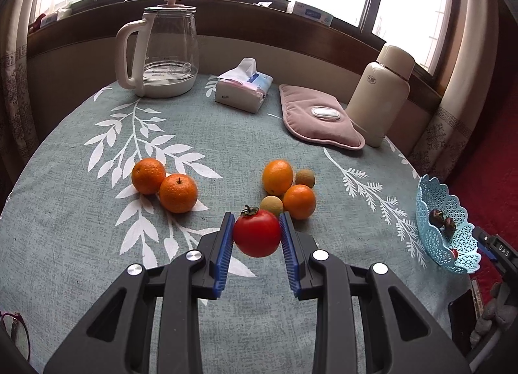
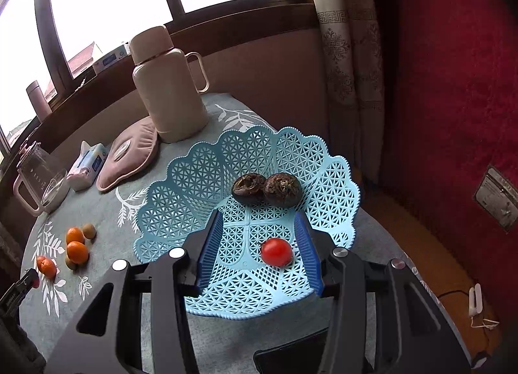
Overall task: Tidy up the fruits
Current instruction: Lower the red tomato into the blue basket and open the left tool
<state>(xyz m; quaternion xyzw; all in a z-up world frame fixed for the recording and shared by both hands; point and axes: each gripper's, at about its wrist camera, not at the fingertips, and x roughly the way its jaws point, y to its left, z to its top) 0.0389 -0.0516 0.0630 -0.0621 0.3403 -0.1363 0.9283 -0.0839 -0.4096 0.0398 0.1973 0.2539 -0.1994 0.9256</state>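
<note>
In the left wrist view my left gripper (image 1: pixel 257 216) is shut on a large red tomato (image 1: pixel 257 234), its blue pads pressing both sides just above the tablecloth. Right behind it lie two oranges (image 1: pixel 277 176) and two small brownish-green fruits (image 1: pixel 305 178). Another pair of oranges (image 1: pixel 178 193) lies to the left. In the right wrist view my right gripper (image 2: pixel 259 215) hangs open over the light-blue lattice basket (image 2: pixel 181 179). A small red tomato (image 2: pixel 276 251) rests on the basket floor between the fingers, untouched. Two dark round fruits (image 2: pixel 282 187) sit at the basket's far side.
At the back of the round table (image 1: pixel 81 228) stand a glass kettle (image 1: pixel 162 50), a tissue pack (image 1: pixel 242 89), a pink heating pad (image 1: pixel 319 118) and a cream thermos (image 1: pixel 382 92). The basket (image 1: pixel 430 186) sits at the table's right edge. Glasses (image 1: pixel 14 332) lie at the near left.
</note>
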